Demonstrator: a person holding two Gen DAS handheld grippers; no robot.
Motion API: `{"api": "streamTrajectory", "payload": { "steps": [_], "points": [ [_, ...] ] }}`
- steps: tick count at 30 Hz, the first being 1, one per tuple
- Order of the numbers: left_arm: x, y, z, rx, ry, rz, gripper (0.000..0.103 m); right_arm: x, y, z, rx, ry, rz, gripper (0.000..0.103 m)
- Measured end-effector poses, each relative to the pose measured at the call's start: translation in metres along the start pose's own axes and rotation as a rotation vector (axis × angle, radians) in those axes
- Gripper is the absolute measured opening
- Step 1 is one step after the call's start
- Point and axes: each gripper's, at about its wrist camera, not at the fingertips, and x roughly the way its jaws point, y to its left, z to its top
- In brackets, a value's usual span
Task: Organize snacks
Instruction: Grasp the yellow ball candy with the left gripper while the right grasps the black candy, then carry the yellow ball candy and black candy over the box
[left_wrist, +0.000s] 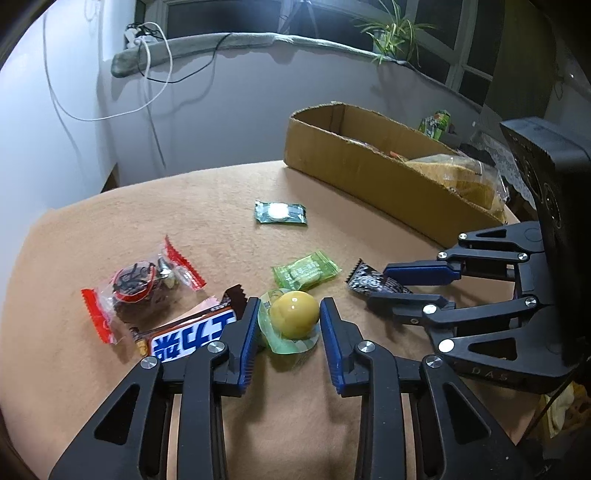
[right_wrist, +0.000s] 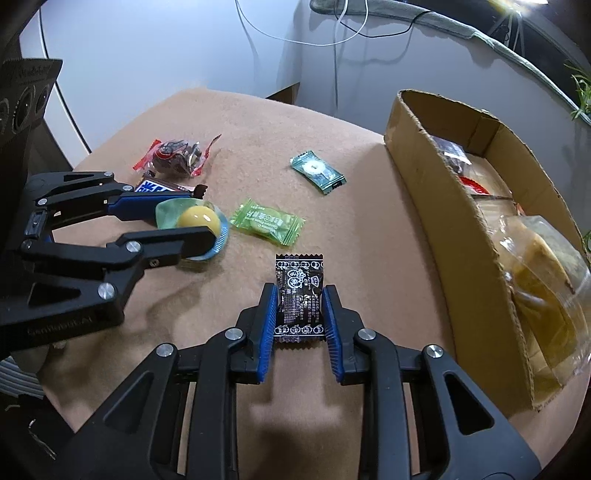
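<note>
- My left gripper (left_wrist: 288, 314) points down at the tan-covered desk (left_wrist: 184, 206), and its jaws stand either side of a yellow ball-shaped sweet (left_wrist: 294, 314) in a clear green-edged wrapper.
- In my left wrist view a narrow gap shows between each blue pad and the sweet, so those jaws are open around it, not pressing; the right wrist view is too cluttered there to add more.
- My right gripper (right_wrist: 300, 310) has its jaws closed on a black sweet packet (right_wrist: 300, 295) printed with white marks; both blue pads press on its long edges while it lies flat on the desk.
- A light green sweet (right_wrist: 266, 225) lies between the two grippers, just beyond the yellow one.
- A dark green sweet (right_wrist: 318, 171) with a white round centre lies further out, nearer the cardboard box (right_wrist: 443, 192).
- A chocolate bar (left_wrist: 184, 336) in a brown wrapper with a blue and white label lies just beside my left jaw, and beyond it sits a clear packet with red ends (left_wrist: 144, 284).
- The box stands open along the right side of the desk, with bagged bread (right_wrist: 543, 288) and other packets inside.
- Cables (left_wrist: 155, 55) hang down the wall behind, and a potted plant (left_wrist: 395, 33) stands on the sill.
</note>
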Motion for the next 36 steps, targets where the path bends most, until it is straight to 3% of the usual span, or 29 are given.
{"api": "streamTrajectory", "payload": {
  "steps": [20,36],
  "points": [
    [-0.049,-0.001,0.010,-0.033,-0.108,-0.009,0.030,-0.072,-0.010,0.003,0.028,-0.151,-0.020,0.026],
    [-0.047,-0.022,0.064,-0.015,-0.186,-0.055,0.030,-0.123,-0.076,0.016,0.088,-0.239,-0.137,0.026]
  ]
}}
